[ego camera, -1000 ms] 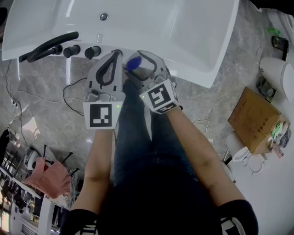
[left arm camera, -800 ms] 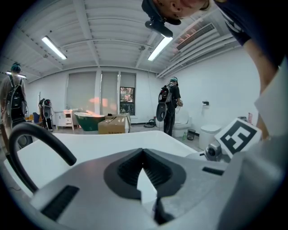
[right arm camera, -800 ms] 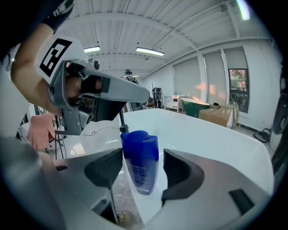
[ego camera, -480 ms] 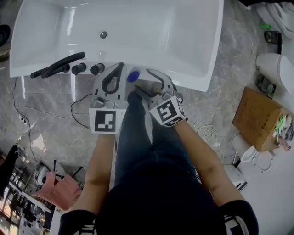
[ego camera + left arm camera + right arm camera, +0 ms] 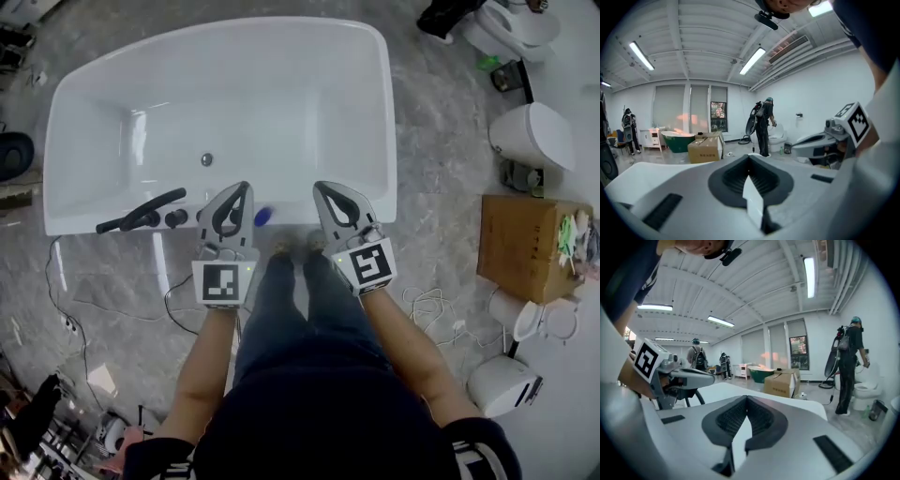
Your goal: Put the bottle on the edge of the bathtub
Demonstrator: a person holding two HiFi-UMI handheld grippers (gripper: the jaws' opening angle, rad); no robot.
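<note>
- Only the blue top of the bottle (image 5: 263, 217) shows from the head view. It stands on the near edge of the white bathtub (image 5: 286, 208), just beside the left gripper (image 5: 246, 186), and its body is hard to make out.
- Both gripper views look out across the room and miss the bottle.
- A second ago the right gripper (image 5: 317, 186) stood wide around the bottle. Its jaws have just been closing and now meet on nothing, clear of the bottle.
- The left gripper's jaws are pressed together, also empty.
- Both grippers sit further back from the tub than before.
</note>
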